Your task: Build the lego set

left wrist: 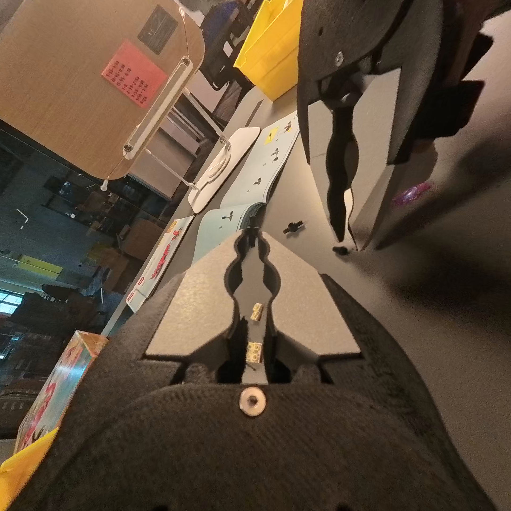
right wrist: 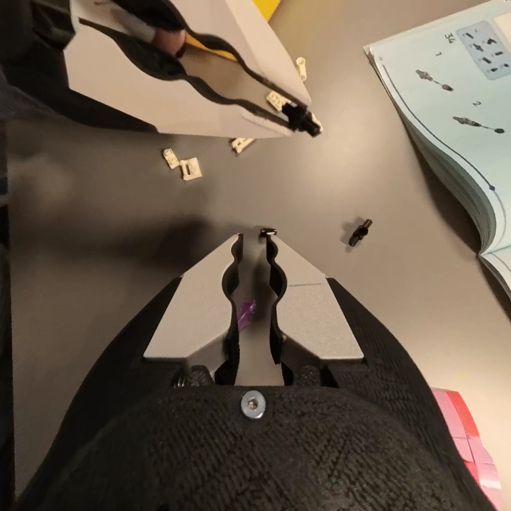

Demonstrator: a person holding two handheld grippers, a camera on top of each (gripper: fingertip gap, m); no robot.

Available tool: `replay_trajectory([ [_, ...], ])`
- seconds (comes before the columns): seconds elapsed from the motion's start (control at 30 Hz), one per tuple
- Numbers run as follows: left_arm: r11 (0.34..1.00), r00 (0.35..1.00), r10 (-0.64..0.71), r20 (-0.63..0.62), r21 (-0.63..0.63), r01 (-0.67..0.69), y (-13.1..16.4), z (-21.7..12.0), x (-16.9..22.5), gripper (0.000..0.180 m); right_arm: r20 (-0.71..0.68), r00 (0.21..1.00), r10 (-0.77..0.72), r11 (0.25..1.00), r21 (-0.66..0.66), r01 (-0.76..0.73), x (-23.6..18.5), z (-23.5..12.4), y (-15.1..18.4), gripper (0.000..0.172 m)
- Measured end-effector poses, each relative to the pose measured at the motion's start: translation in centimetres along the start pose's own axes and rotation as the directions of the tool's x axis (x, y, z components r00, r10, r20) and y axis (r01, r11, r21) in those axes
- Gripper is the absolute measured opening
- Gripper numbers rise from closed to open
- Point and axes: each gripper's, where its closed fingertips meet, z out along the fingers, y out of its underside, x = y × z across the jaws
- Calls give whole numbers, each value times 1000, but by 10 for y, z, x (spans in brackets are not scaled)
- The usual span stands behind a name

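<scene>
My left gripper (left wrist: 251, 235) is shut on a small black pin piece (left wrist: 251, 237), pinched at the very fingertips. The right wrist view shows the same grasp (right wrist: 300, 119), with the piece sticking out past the tips above the grey table (right wrist: 304, 179). My right gripper (right wrist: 255, 236) is open. A tiny black piece (right wrist: 268, 231) lies on the table just off its right fingertip (right wrist: 273, 243), not pressed by both pads. In the left wrist view this piece (left wrist: 341, 250) lies under the right gripper's tips (left wrist: 345, 240).
Another black pin (right wrist: 359, 232) lies to the right. Several cream pieces (right wrist: 190, 168) lie under the left gripper. A purple clear piece (right wrist: 246, 312) lies beneath my right fingers. An open booklet (right wrist: 442, 110) is at right, a yellow bin (left wrist: 271, 49) beyond, pink blocks (right wrist: 470, 442) near right. Tip to tip, the grippers are about 8 cm apart.
</scene>
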Motion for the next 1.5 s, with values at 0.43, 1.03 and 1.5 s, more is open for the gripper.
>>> replay_trajectory([
  [0.43, 1000, 999, -24, 23, -4, 24, 2, -2, -8, 7, -2, 984, -180, 982, 58, 180, 18, 18, -11, 27],
  [1.03, 1000, 1000, -13, 19, -17, 13, 4, -1, -6, 7, -39, 999, -20, 994, 108, 24, 34, 23, -17, 4],
  [1.5, 994, 991, 106, -81, -14, -108, 8, 4, 18, 7, -388, 858, -337, 882, 189, 432, 37, -31, -37, 3],
])
